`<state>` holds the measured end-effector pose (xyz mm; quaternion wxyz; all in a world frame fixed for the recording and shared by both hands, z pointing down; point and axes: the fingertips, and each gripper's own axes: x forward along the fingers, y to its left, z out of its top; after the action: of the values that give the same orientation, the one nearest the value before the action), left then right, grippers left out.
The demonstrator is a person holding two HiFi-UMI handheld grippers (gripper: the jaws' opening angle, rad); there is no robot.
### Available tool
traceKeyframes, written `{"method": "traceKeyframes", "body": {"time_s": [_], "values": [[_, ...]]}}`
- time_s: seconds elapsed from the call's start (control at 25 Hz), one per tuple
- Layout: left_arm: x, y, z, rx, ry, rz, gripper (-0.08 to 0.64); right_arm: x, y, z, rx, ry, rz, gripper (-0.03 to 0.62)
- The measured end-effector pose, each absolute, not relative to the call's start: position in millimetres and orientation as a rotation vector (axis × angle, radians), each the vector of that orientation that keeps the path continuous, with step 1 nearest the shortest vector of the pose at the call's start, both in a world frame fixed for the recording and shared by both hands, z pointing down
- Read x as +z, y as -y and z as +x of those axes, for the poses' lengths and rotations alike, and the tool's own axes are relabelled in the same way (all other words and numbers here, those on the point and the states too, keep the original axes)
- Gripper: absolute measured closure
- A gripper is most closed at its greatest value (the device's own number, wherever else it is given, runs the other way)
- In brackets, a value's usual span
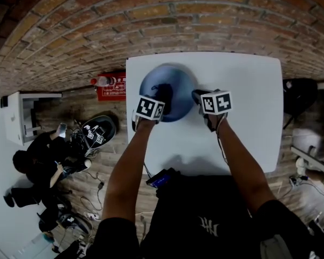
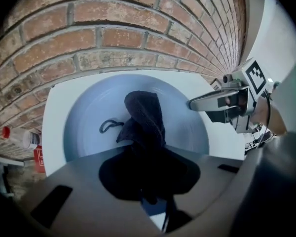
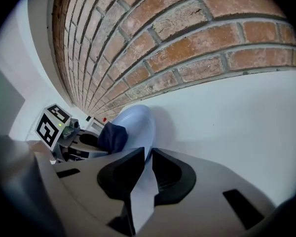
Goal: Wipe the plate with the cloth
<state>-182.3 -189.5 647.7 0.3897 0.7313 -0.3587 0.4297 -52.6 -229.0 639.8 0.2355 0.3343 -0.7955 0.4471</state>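
A round blue plate (image 1: 175, 80) lies on the white table (image 1: 248, 123), near its far left side. A dark cloth (image 1: 163, 93) rests on the plate's middle, and my left gripper (image 1: 160, 99) is shut on it. In the left gripper view the cloth (image 2: 146, 120) bunches up out of the jaws onto the plate (image 2: 86, 120). My right gripper (image 1: 197, 96) is shut on the plate's right rim. In the right gripper view that rim (image 3: 138, 191) runs between the two dark pads (image 3: 119, 174). The plate (image 3: 135, 125) and cloth (image 3: 112, 136) lie just beyond.
A brick floor surrounds the table. A red box (image 1: 111, 87) with a bottle (image 1: 101, 81) beside it stands left of the table. People (image 1: 40, 161) crouch among cables at the lower left. A dark object (image 1: 299, 93) sits off the table's right edge.
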Motion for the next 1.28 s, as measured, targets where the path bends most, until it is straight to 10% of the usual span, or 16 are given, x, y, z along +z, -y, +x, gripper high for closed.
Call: {"method": "traceKeyframes", "body": {"time_s": [0.88,1.28], "values": [[636,191,-263,1.286,1.076,1.770,0.486,641,218,-55,1.220,2.168,0.903,0.525],[619,179,-148,0.935,0.867,1.888,0.486,638,221,-55,1.220,2.181,0.929,0.525]]}}
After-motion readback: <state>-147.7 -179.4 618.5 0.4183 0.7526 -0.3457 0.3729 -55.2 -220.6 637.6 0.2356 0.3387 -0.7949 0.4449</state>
